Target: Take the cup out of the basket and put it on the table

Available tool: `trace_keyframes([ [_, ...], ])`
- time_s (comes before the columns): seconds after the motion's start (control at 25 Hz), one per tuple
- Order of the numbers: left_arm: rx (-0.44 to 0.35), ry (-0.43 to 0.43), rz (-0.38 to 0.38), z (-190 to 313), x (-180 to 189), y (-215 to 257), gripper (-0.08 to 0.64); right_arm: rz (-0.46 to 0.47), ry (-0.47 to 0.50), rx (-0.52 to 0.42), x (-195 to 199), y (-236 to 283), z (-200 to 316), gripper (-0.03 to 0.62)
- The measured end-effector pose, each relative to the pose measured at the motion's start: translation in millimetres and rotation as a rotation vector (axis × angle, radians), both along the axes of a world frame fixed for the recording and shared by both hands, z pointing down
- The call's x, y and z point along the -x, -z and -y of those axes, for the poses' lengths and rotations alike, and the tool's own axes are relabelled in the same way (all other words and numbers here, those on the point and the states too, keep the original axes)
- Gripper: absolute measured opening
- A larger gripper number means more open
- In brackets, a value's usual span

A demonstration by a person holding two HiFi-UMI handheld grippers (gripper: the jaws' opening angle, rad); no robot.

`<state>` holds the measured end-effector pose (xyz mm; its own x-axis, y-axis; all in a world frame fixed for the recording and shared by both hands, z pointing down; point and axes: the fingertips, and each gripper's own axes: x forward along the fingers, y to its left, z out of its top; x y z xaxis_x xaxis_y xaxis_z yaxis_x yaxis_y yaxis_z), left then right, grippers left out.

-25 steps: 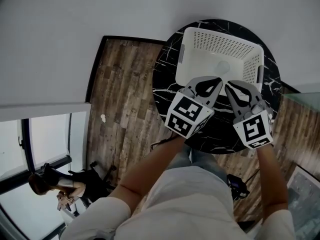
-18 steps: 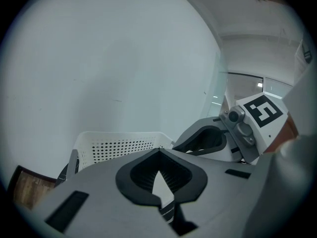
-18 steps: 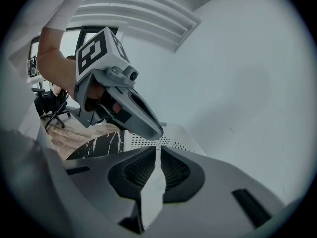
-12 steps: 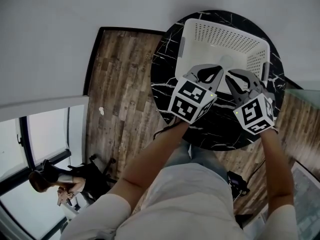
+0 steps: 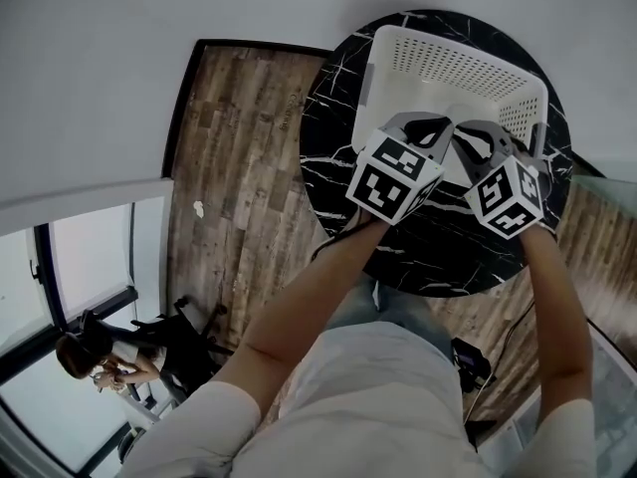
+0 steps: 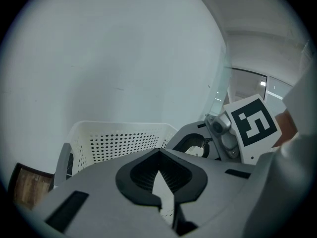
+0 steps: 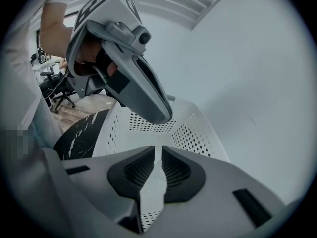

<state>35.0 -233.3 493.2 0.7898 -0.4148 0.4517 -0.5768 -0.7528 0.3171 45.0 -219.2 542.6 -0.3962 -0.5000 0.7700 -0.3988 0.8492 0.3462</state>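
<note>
A white perforated basket [image 5: 448,63] stands on the round black marble table [image 5: 333,157]. I cannot make out the cup in any view; my grippers cover the basket's near half. My left gripper [image 5: 444,120] hangs over the near rim, jaws together with nothing between them. Just to its right, my right gripper [image 5: 461,128] is also shut and empty. The left gripper view looks past its own tips [image 6: 158,153] at the basket wall [image 6: 119,138] and the right gripper [image 6: 198,140]. In the right gripper view, its tips [image 7: 157,150] point into the basket [image 7: 190,130] under the left gripper [image 7: 143,90].
The table stands against a plain pale wall. Wooden floor [image 5: 234,167] lies to its left. A person [image 5: 100,371] sits by a window at the lower left. A glass panel [image 5: 607,227] stands at the right. Office chairs [image 7: 57,90] show far behind.
Both grippers have moved forward over the basket's near rim, close together. The pale round shape seen inside the basket before is now covered by them.
</note>
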Motion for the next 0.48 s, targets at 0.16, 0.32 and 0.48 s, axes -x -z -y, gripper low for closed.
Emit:
trace_keyframes([
  [0.16, 0.017, 0.006, 0.0, 7.0, 1.5, -5.1, -0.003, -0.042, 0.022, 0.047, 0.9, -16.5, 5.7, 0.028],
  [0.32, 0.019, 0.012, -0.009, 16.4, 0.9, -5.3, -0.003, -0.092, 0.038, 0.092, -2.4, -36.0, 10.4, 0.028],
  [0.48, 0.03, 0.02, -0.006, 25.3, 1.4, -9.3, -0.003, -0.119, 0.033, 0.133, -7.1, -52.8, 14.1, 0.028],
])
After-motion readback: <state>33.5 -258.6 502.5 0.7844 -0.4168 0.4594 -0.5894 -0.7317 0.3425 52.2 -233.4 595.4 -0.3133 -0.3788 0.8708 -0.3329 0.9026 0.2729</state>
